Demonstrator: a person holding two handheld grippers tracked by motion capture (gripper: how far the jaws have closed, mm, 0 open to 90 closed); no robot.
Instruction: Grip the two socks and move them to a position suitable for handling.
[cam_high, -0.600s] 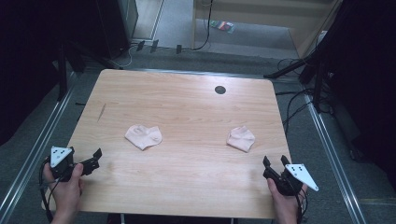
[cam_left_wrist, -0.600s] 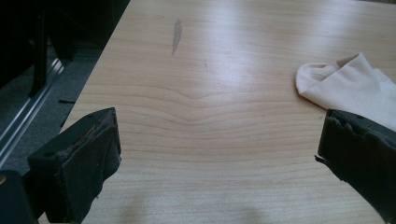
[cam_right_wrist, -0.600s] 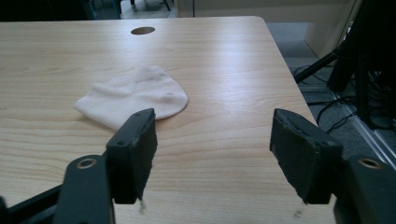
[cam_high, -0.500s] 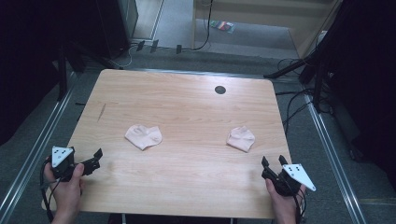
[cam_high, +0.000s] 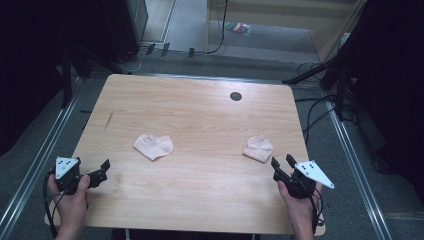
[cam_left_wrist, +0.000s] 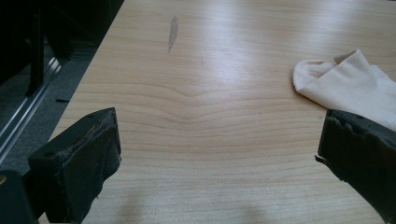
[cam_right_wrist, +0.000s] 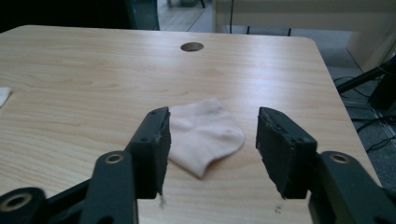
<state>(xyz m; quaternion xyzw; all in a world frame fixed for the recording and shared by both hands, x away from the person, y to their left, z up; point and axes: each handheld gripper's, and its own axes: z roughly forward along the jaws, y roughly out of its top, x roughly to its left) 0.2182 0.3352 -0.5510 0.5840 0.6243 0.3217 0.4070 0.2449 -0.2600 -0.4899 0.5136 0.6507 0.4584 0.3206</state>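
The left gripper (cam_high: 102, 170), black with worn, frayed pads, hangs low over the near left corner of the desk (cam_high: 200, 200), its jaws spread wide with nothing but bare wood between them. The right gripper (cam_high: 281, 163) sits at the near right edge, jaws about half open and empty, their flat pads facing each other.

Just beyond the right gripper lies a small pale pink sock (cam_right_wrist: 205, 133), soft knit, folded into a rounded wedge; it rests flat on the wood, apart from the jaws. Ahead and to the right of the left gripper, near its right jaw, lies a second sock (cam_left_wrist: 345, 86) of the same cloth, creased and folded.

The desk is light wood with wavy grain and rounded corners. Far past both grippers, a round dark cable hole (cam_high: 235, 96) sits near the back edge, and a grey smudge (cam_left_wrist: 173, 32) marks the left side.
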